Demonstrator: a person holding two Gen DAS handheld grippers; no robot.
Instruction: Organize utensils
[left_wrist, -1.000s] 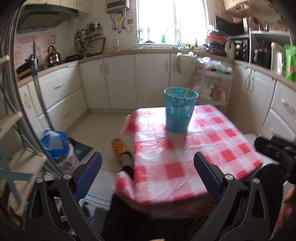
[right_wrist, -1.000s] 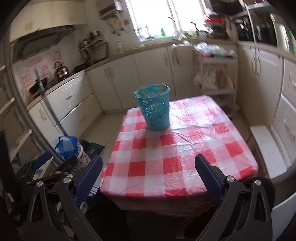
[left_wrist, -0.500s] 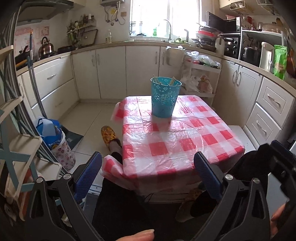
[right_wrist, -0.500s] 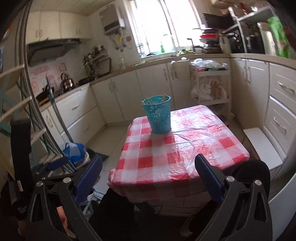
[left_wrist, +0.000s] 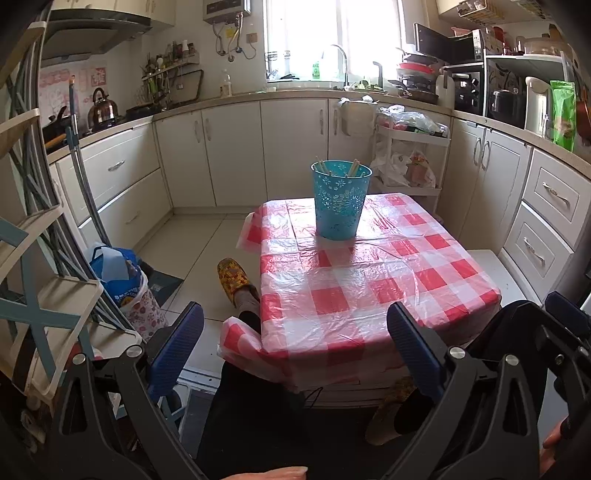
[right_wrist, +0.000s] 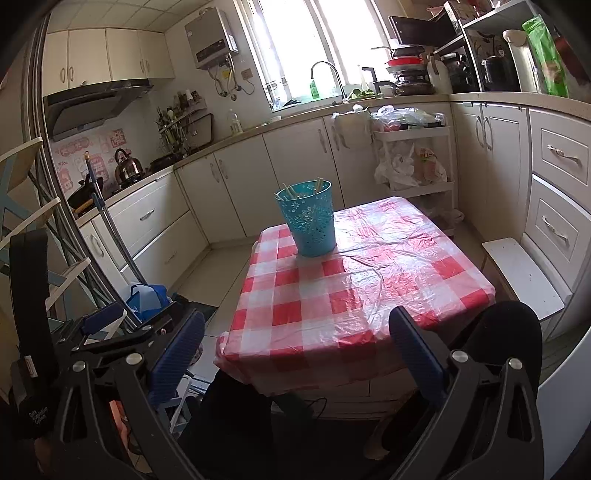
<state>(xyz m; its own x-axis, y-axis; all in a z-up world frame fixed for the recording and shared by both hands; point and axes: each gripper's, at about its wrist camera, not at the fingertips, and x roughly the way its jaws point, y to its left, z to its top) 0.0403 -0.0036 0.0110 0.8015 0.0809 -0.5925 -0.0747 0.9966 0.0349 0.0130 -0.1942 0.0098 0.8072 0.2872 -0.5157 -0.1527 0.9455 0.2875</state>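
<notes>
A teal perforated holder (left_wrist: 340, 201) stands upright at the far end of a small table with a red and white checked cloth (left_wrist: 369, 291). Several light wooden utensils (left_wrist: 352, 168) stick out of its top. It also shows in the right wrist view (right_wrist: 310, 221), with the utensils (right_wrist: 291, 192) and the table (right_wrist: 354, 295). My left gripper (left_wrist: 295, 339) is open and empty, held back from the table's near edge, above the person's lap. My right gripper (right_wrist: 297, 343) is open and empty, likewise short of the near edge. The left gripper shows at the lower left of the right wrist view (right_wrist: 107, 325).
White kitchen cabinets (left_wrist: 236, 147) run around the room. A white trolley with bags (left_wrist: 410, 162) stands behind the table. A low white stool (right_wrist: 521, 277) is to the right. A blue bag (left_wrist: 118, 273), a mop handle (left_wrist: 83, 177) and a shelf rack (left_wrist: 33, 258) are at left. The person's legs and a slippered foot (left_wrist: 234, 278) lie under the near edge.
Both grippers have pulled back and away from the table, so the holder and table look smaller and farther. Both stay open and empty.
</notes>
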